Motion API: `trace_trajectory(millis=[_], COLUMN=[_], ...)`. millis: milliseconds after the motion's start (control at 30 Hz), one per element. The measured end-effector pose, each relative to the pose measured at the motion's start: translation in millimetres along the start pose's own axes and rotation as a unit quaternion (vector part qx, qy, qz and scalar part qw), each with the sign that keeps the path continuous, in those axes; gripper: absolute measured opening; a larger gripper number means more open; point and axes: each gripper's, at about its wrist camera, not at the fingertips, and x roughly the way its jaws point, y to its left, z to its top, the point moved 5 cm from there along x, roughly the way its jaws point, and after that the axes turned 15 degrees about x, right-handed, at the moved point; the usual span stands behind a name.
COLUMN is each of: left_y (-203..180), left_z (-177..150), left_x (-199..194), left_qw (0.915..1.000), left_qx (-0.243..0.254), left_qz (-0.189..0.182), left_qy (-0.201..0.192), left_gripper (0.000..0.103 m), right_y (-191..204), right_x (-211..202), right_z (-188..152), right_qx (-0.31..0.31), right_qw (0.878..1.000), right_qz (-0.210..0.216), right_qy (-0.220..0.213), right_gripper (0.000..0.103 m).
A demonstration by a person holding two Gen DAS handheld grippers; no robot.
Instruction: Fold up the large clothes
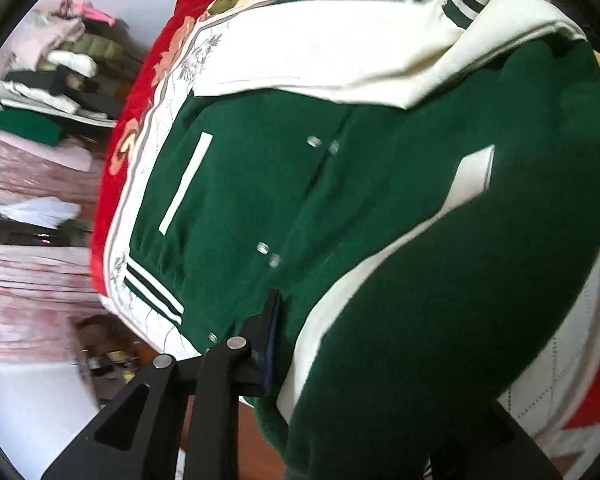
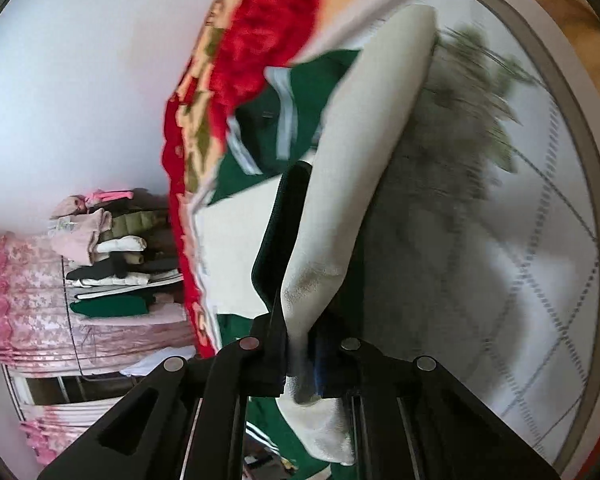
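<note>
A green varsity jacket [image 1: 260, 184] with cream sleeves [image 1: 320, 52] and silver snaps lies front up on the bed and fills the left wrist view. My left gripper [image 1: 286, 344] is shut on a lifted fold of the jacket's green cloth. Only its left finger [image 1: 272, 320] shows; the cloth hides the other one. In the right wrist view my right gripper [image 2: 300, 360] is shut on a cream sleeve [image 2: 340, 200], which runs up and away from the jaws. Behind it lies the jacket's green body [image 2: 268, 120] with white stripes.
A white quilted bed cover [image 2: 520, 240] lies under the jacket, with a red floral blanket [image 2: 260, 40] along its far side. A pile of folded clothes [image 2: 112, 264] stands by the wall above pink curtains [image 2: 32, 300]. The same pile of clothes [image 1: 56, 92] shows in the left wrist view.
</note>
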Motion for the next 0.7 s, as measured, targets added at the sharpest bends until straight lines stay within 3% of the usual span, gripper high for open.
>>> trace_trajectory(millis=[200, 333, 467, 600, 700], left_y=[91, 154, 208, 252, 271], left_z=[8, 15, 16, 6, -7], left_x=[7, 32, 77, 146, 195], left_qw=[0.9954, 0.9889, 0.9826, 0.9699, 0.9437], left_qx=[-0.032, -0.067, -0.091, -0.125, -0.167], left_qz=[-0.088, -0.130, -0.161, -0.209, -0.284], left_qy=[-0.022, -0.026, -0.019, 0.003, 0.024], left_gripper=[0.020, 0.020, 0.024, 0.027, 0.036], right_y=[104, 173, 229, 256, 258], right_x=[28, 79, 155, 246, 315], right_z=[-35, -58, -84, -104, -113], right_qx=[-0.055, -0.087, -0.119, -0.150, -0.162], right_qw=[0.998, 0.994, 0.985, 0.970, 0.953], right_qz=[-0.026, -0.066, -0.118, -0.190, -0.256], right_qy=[-0.015, -0.028, -0.030, -0.016, -0.004], right_gripper=[0.010, 0.010, 0.010, 0.010, 0.011])
